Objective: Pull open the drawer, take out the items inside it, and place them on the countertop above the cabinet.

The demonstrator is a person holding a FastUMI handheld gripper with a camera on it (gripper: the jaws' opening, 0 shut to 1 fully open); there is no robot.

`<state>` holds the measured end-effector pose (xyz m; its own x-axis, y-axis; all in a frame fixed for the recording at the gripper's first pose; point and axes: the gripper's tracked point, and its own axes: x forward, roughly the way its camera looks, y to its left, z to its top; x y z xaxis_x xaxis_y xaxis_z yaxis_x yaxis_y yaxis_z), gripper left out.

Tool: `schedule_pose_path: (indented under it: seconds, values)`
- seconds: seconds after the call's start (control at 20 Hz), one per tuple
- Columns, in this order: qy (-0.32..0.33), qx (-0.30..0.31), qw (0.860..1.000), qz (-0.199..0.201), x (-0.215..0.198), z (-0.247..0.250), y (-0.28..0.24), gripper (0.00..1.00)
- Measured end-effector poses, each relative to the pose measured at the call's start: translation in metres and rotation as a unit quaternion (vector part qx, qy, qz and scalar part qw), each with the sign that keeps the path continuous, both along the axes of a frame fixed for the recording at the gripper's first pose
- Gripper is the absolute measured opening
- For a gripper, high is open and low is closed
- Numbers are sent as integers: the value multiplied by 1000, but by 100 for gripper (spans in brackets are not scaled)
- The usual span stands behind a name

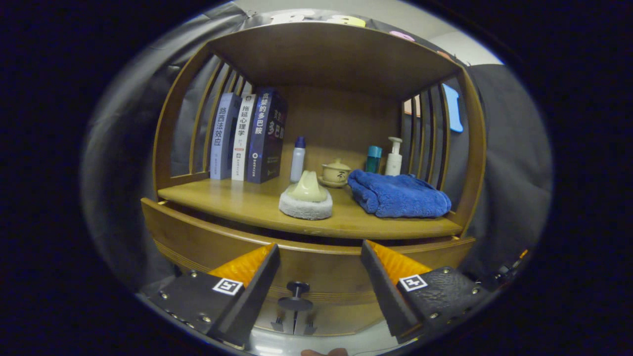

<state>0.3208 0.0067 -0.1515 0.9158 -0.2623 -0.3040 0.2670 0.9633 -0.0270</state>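
Note:
The wooden cabinet's drawer front [198,242] stands out a little from the cabinet, with a dark gap behind its top edge; what lies inside is hidden. Its dark round knob [295,295] sits low between my two fingers, untouched. My gripper [320,247] is open, and its fingertips reach up to the drawer's top edge. Above it, the countertop [237,202] holds a pale scrubbing brush with a grey base [306,195] and a folded blue towel [398,194].
Three upright books [245,138] stand at the back left of the countertop. Behind the brush are a small white bottle with a blue cap [298,159], a lidded ceramic cup [335,173], a teal bottle [373,159] and a white pump bottle [393,157]. Slatted sides and a wooden roof [326,54] enclose the shelf.

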Motion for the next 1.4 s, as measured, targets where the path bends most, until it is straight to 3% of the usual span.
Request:
schedule_pose_path:
  seconds: [0.8, 1.2, 1.4]
  values:
    - [2, -2, 1000, 2, 20, -3, -5, 99]
    - [-24, 43, 996, 77, 6, 14, -33, 96]
    - [-45, 73, 991, 98, -17, 27, -83, 96]
